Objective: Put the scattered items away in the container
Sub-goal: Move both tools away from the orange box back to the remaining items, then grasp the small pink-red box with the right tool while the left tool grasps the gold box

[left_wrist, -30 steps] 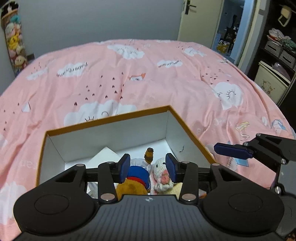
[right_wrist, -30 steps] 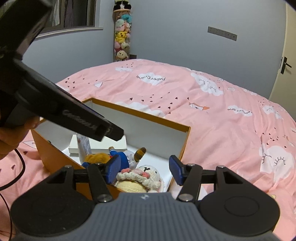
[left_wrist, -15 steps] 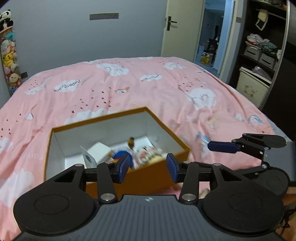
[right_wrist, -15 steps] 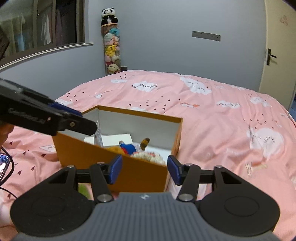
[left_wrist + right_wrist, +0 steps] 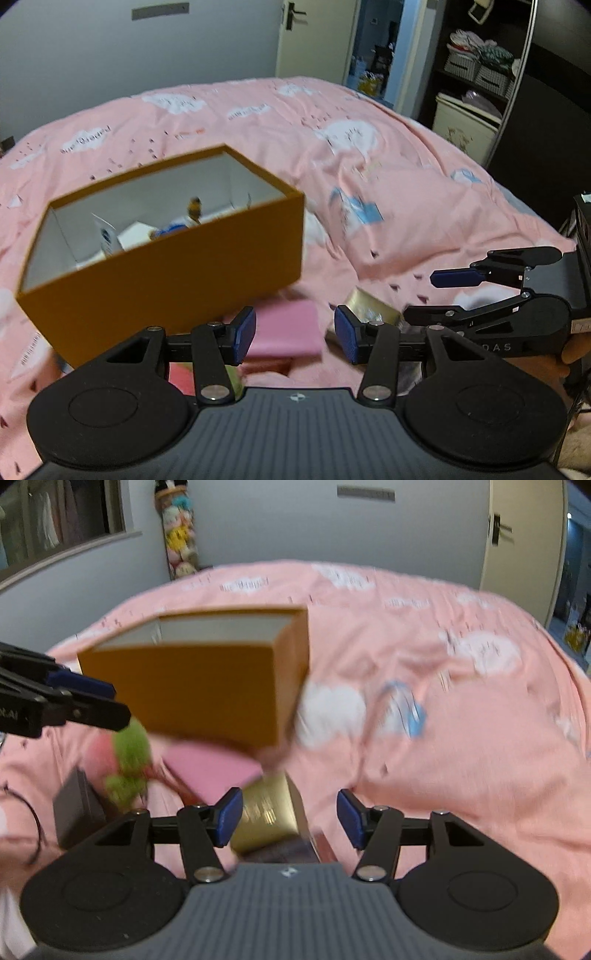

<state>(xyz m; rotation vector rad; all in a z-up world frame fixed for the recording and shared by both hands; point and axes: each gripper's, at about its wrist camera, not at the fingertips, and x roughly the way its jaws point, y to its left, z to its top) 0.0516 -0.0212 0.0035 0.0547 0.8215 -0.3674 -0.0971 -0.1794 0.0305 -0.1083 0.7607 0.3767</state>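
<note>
One orange box (image 5: 177,266); one pink pad (image 5: 286,330); one gold box (image 5: 267,812); one green plush (image 5: 129,760).

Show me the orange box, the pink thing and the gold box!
orange box (image 5: 177,273): left wrist view, its front wall.
pink thing (image 5: 286,328): left wrist view, its flat top.
gold box (image 5: 267,812): right wrist view, its shiny top face.

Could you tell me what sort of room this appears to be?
Most likely a bedroom: a bed with a pink cloud-print duvet fills the view, stuffed toys hang in the corner, and a wardrobe shelf of folded clothes stands by the door.
</note>
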